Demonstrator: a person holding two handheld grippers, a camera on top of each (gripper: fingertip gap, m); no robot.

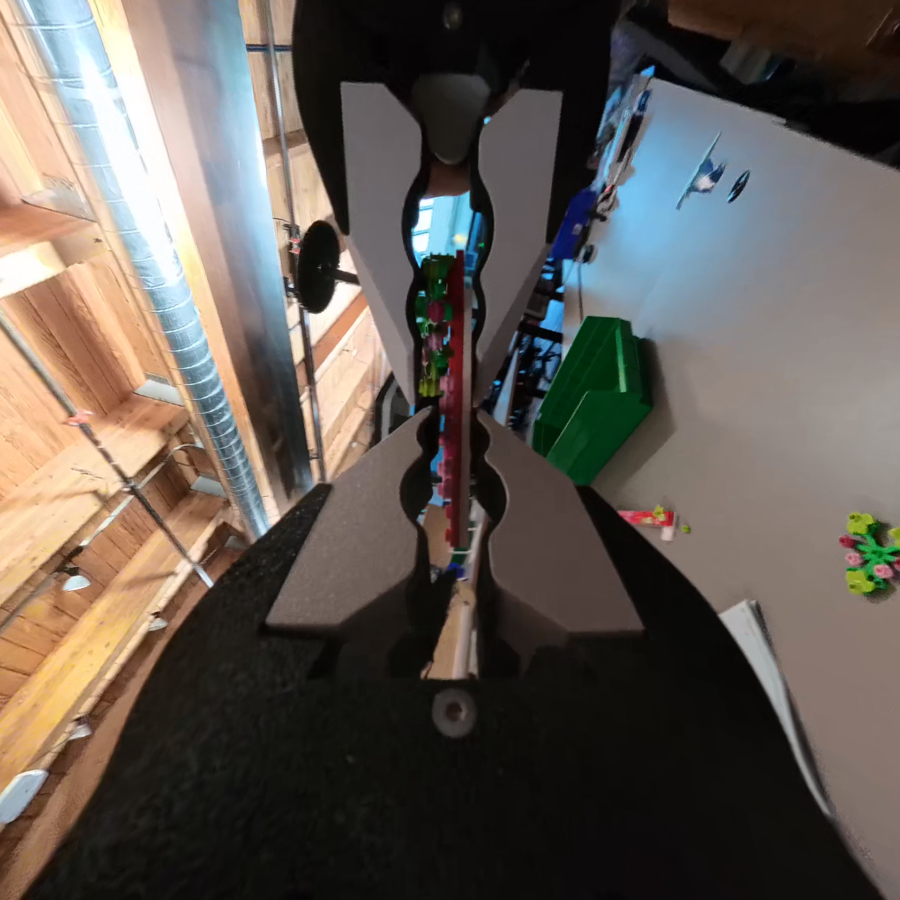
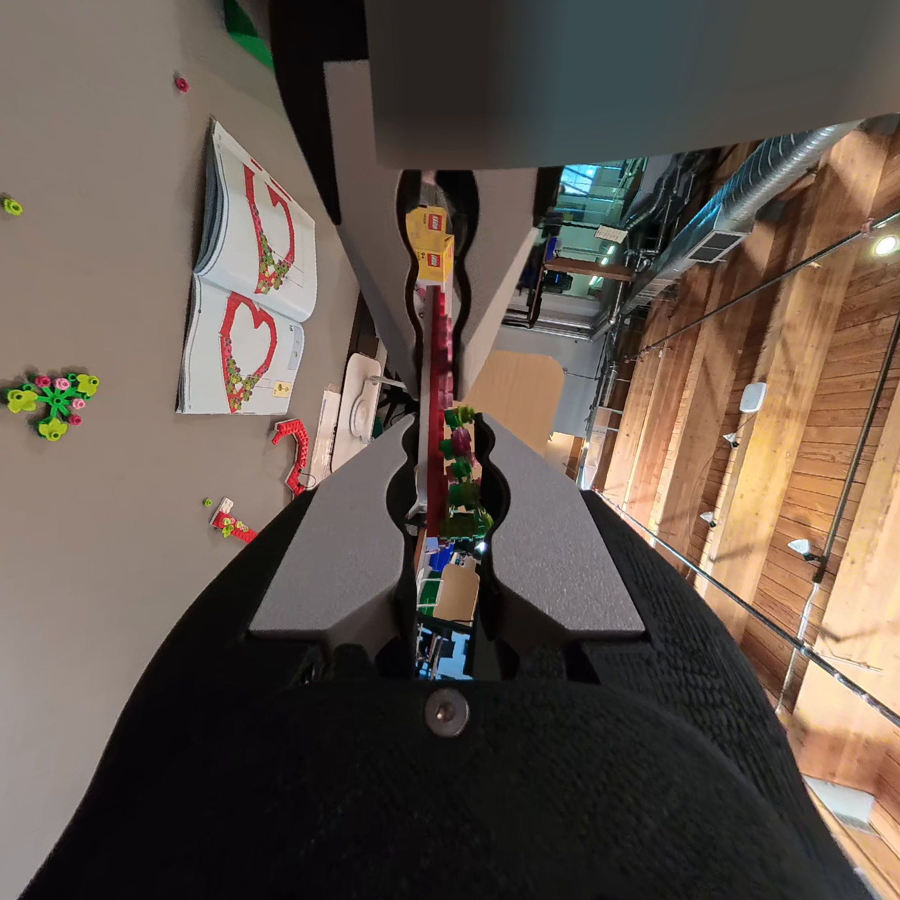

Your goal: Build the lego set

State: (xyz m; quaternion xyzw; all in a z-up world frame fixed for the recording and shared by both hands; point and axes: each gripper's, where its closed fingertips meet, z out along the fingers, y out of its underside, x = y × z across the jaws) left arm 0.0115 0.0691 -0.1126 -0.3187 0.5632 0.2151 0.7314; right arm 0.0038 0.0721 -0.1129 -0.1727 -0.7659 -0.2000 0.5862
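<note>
A red lego heart section [image 1: 456,350] is seen edge-on, with green and pink flower pieces [image 1: 431,311] on one face. My left gripper [image 1: 455,414] is shut on one end of it. My right gripper [image 2: 445,417] is shut on the other end [image 2: 435,370], close to the flowers [image 2: 460,467]. The two grippers face each other tip to tip and hold the piece in the air beside the grey table [image 2: 97,292]. The right gripper [image 1: 448,394] shows at the top of the left wrist view.
On the table lie an open instruction booklet [image 2: 253,292], a green flower cluster [image 2: 56,404] [image 1: 871,560], a curved red section [image 2: 294,453], a small red and white part [image 2: 229,523], loose studs and a green bin [image 1: 594,394]. Yellow boxes [image 2: 431,243] stand behind.
</note>
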